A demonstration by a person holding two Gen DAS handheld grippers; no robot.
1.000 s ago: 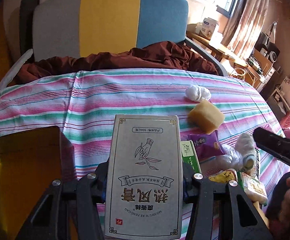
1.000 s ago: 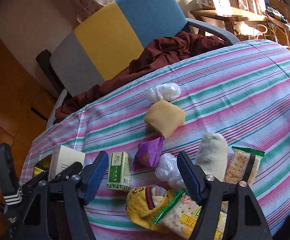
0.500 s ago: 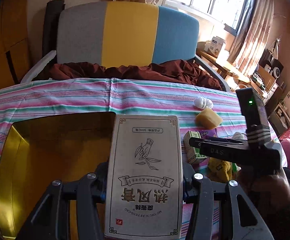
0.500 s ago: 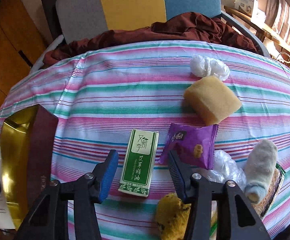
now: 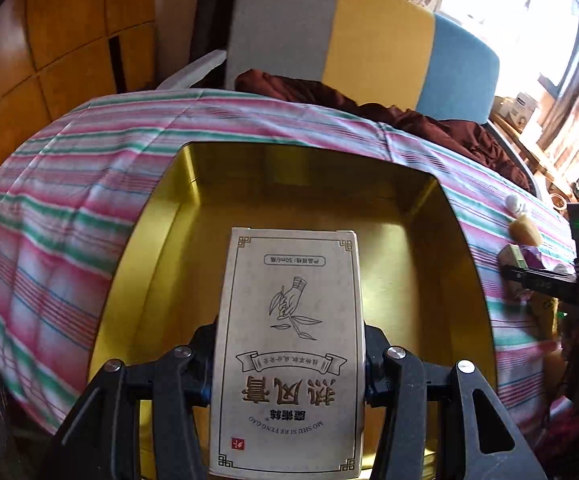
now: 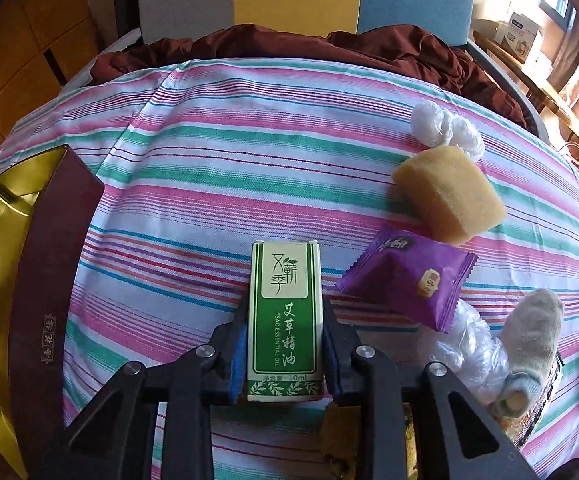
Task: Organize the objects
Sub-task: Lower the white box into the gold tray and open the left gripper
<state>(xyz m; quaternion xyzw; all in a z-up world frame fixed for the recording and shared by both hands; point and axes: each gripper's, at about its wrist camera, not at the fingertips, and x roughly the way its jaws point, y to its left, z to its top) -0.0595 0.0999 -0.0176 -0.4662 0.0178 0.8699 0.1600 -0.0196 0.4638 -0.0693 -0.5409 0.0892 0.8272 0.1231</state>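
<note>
upright, green-and-white essential oil box [image 6: 283,328], black lettering, leaf print

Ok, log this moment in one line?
left hand-held gripper: shut on beige box, above gold tin | right hand-held gripper: just closed on green box

- Tabletop cloth [image 6: 249,152]: pink, green and white stripes.
- Oil carton [image 6: 283,320]: green with a cream panel.
- Snack packet [image 6: 407,280], 3 o'clock of the carton: purple.
- Sponge [image 6: 449,196]: tan.
- Box interior [image 5: 289,208]: gold.
- Ointment carton [image 5: 289,344]: beige, brown print.
</note>
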